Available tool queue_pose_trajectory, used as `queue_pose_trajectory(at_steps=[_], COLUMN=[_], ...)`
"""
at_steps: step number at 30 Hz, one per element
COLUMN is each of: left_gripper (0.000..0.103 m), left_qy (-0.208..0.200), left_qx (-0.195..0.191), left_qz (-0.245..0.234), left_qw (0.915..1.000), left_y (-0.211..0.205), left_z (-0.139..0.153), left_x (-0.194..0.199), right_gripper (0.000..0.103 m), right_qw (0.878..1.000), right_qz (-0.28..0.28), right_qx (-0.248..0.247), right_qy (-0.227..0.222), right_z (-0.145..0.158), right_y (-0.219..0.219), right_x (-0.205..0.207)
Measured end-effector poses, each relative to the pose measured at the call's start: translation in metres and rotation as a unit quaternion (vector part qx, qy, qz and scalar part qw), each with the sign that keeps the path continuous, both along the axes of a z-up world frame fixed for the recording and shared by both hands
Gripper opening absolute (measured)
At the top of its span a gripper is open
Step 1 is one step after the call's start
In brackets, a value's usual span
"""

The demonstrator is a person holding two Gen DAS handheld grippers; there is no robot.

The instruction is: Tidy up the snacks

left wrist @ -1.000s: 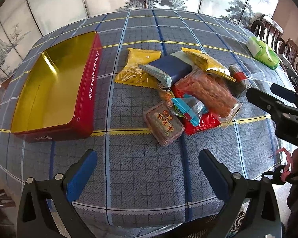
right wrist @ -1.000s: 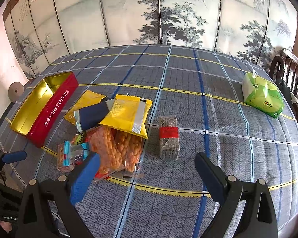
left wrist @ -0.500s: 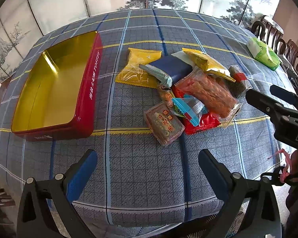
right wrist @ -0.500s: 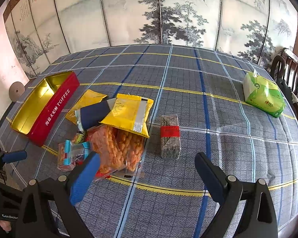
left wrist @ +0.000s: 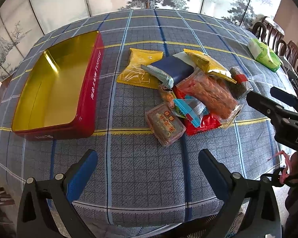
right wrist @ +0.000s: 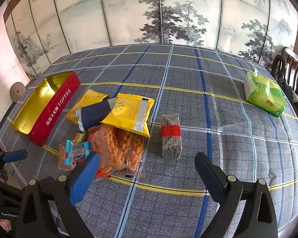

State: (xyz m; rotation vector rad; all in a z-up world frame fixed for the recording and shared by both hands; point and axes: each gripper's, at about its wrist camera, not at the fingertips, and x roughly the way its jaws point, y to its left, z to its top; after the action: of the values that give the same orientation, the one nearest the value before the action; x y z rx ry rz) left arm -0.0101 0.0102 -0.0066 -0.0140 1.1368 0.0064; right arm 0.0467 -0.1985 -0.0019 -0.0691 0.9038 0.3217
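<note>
Plaid cloth [left wrist: 141,170]; glossy rectangular tin [left wrist: 55,91], crinkly snack packets [left wrist: 180,91]

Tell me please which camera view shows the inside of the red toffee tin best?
The left wrist view: it looks down into the red toffee tin, showing its bare gold floor. The right wrist view sees the tin from its side, so only part of the interior shows.

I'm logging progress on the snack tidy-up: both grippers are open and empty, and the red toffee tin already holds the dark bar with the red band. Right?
Not quite. The red toffee tin is empty in the left wrist view; the dark bar with the red band lies on the tablecloth beside the snack pile, as the right wrist view shows. The left gripper and right gripper are indeed open and empty.
</note>
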Motion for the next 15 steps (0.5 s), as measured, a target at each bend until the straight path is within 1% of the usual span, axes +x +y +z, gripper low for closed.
queue_pose_trajectory(at_steps=[15], left_gripper=[0.1], left_qy=[-0.001], left_qx=[-0.001], left_qz=[-0.001], left_qw=[1.0], left_y=[0.0017], left_z=[0.0004], left_x=[0.0005], right_gripper=[0.098], right_qw=[1.0], right_qz=[-0.003], right_qx=[-0.001], right_qy=[-0.002], right_z=[-0.0001], right_y=[-0.0033], right_x=[0.0003])
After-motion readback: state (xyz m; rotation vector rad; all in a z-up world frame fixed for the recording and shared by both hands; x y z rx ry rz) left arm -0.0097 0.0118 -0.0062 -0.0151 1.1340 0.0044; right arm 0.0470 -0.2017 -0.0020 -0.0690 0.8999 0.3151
